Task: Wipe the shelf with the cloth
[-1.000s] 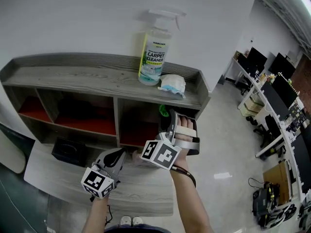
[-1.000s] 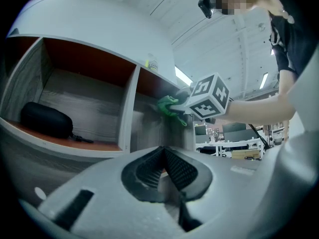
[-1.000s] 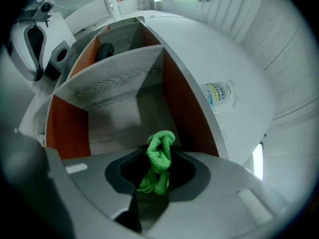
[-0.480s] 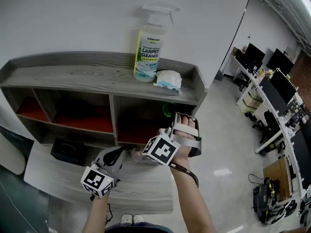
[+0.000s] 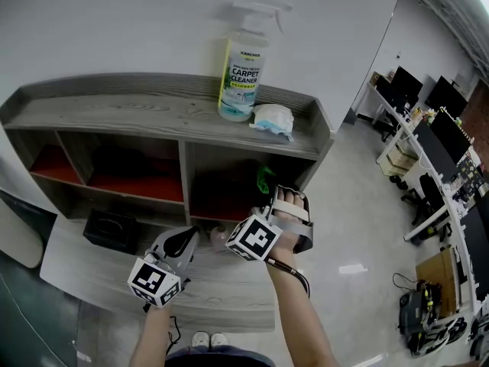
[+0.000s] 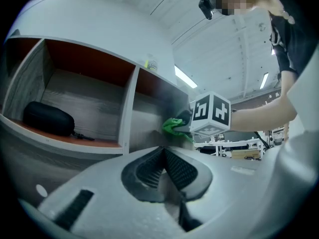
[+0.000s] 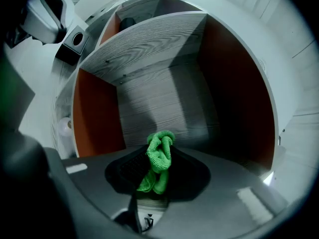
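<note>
A grey wood shelf unit [image 5: 153, 121] with red-backed compartments stands against the white wall. My right gripper [image 5: 269, 193] is shut on a bunched green cloth [image 7: 159, 156], held at the mouth of the right-hand compartment [image 7: 159, 103]; the cloth [image 5: 265, 179] shows green just above the gripper, and also in the left gripper view [image 6: 175, 126]. My left gripper [image 5: 183, 243] hangs lower, over the bottom ledge, with its jaws shut and nothing between them [image 6: 163, 166].
A carpet cleaner spray bottle [image 5: 243, 71] and a crumpled white-blue mask [image 5: 273, 119] stand on the shelf top. A black pouch [image 5: 111, 230] lies on the lower ledge, seen too from the left gripper [image 6: 47, 118]. Office desks with monitors [image 5: 435, 144] stand at the right.
My right gripper with the green cloth has drawn slightly down and back from the right compartment. The left gripper has barely moved.
</note>
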A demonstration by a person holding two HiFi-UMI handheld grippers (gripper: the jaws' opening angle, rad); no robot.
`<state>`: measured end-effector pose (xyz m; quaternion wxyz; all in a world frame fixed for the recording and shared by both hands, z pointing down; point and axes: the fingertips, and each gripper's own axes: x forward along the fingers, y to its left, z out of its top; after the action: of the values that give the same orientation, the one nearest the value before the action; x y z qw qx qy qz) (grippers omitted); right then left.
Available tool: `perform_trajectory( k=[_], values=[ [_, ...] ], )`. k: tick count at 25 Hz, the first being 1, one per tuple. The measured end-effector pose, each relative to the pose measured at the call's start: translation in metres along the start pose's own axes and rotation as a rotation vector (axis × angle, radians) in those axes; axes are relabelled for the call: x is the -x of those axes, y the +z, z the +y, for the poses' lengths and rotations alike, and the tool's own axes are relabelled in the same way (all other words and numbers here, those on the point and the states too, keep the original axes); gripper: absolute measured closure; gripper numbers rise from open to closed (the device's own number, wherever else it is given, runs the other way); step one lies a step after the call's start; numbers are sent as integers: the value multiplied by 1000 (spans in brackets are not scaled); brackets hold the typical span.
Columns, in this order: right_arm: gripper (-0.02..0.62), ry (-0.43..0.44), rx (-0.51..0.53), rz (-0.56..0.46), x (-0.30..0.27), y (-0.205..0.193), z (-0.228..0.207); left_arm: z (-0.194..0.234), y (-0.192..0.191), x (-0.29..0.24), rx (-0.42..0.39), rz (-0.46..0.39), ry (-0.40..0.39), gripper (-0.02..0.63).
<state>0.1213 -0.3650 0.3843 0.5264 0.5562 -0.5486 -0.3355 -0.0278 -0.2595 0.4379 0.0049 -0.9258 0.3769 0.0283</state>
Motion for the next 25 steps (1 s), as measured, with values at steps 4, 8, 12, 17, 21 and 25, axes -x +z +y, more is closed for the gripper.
perform_trajectory(
  k=[4,8,12,17,21,25],
  values=[
    [483,34,-9,10,-5,-5,24,1,-2,4,2,6,7,607],
    [483,77,-26,15,-9,-10,50,2,-4,8,4,11,14,606],
    [483,113,-51,21,-13,-14,72,3,-7,10,7,17,19,606],
    [483,127,-102,15,-15,-14,82,4,-9,12,10,22,26,606],
    [483,151,-157,7,-16,-10,86,6,-8,13,8,23,32,606],
    [483,176,-205,-7,-18,-4,91,9,-9,16,5,25,42,606]
  ],
)
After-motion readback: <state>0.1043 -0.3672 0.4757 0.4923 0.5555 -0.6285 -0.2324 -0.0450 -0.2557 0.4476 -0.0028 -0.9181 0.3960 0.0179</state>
